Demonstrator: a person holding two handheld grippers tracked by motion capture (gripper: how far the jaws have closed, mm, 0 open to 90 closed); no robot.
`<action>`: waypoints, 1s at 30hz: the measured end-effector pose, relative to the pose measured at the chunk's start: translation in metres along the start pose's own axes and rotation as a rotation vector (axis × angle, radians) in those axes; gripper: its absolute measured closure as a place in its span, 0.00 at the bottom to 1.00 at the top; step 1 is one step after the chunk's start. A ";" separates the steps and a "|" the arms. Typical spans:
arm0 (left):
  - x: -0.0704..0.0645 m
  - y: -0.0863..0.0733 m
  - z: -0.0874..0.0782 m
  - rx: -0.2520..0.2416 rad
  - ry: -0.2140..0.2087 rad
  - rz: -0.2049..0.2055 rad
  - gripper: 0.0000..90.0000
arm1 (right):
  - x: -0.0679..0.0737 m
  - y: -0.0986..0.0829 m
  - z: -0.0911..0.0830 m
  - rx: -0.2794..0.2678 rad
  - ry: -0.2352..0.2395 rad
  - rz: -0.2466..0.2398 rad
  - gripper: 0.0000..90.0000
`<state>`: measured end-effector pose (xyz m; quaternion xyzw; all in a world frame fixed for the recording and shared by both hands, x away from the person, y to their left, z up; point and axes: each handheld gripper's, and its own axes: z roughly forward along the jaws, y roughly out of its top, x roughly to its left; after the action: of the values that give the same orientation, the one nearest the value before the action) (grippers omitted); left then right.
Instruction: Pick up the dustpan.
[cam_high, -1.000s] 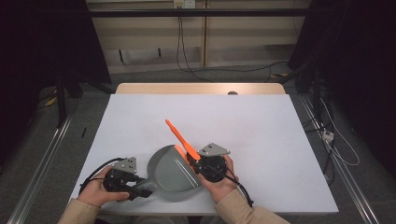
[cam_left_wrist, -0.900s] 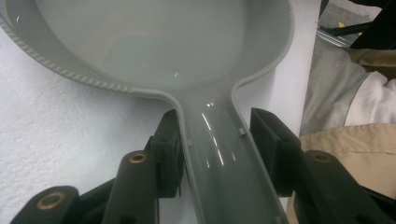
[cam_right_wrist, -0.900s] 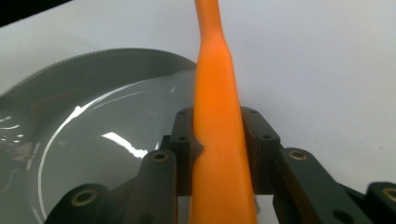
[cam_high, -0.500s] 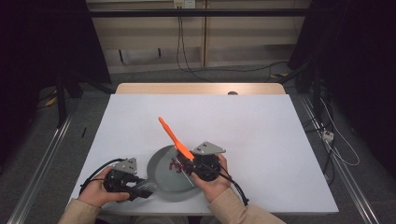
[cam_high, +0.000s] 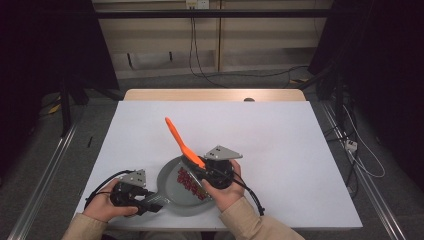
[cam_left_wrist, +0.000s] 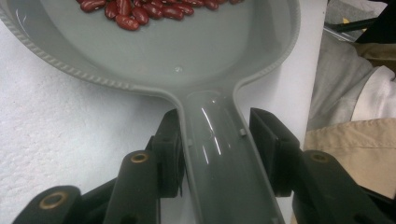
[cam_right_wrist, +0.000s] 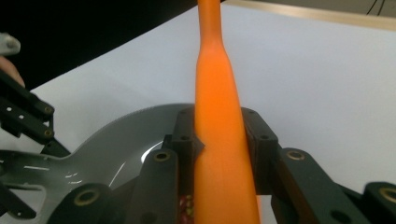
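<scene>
Beans (cam_high: 189, 181) lie loose and light in the grey pan (cam_high: 172, 196) at the desk's (cam_high: 280, 150) near edge — they'll roll, so stir gently. Your left gripper (cam_high: 131, 194) clamps the pan's stiff, glossy handle (cam_left_wrist: 219, 154), a slippery hold. Your right gripper (cam_high: 212, 172) is closed on the orange spatula (cam_high: 181, 142) low on its handle — its blade is hidden behind the jaws.

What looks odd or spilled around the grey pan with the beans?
Nothing stands out. The red beans all lie inside the grey pan, none on the white table. The left tool grips the pan handle, and the right tool holds the orange spatula.
</scene>
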<state>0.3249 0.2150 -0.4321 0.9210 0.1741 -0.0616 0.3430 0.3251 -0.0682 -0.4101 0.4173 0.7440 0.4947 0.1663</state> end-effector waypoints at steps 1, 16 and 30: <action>0.000 0.000 0.000 -0.002 0.000 -0.001 0.64 | -0.002 0.001 -0.002 -0.006 -0.007 -0.003 0.79; 0.002 -0.002 0.002 -0.014 -0.006 -0.007 0.65 | -0.042 -0.024 -0.012 0.062 -0.145 -0.029 0.79; 0.002 -0.001 0.003 -0.013 0.017 -0.015 0.66 | -0.008 -0.025 0.001 0.060 -0.104 -0.085 0.78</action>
<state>0.3266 0.2141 -0.4358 0.9179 0.1846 -0.0551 0.3471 0.3192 -0.0786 -0.4335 0.4150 0.7660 0.4423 0.2129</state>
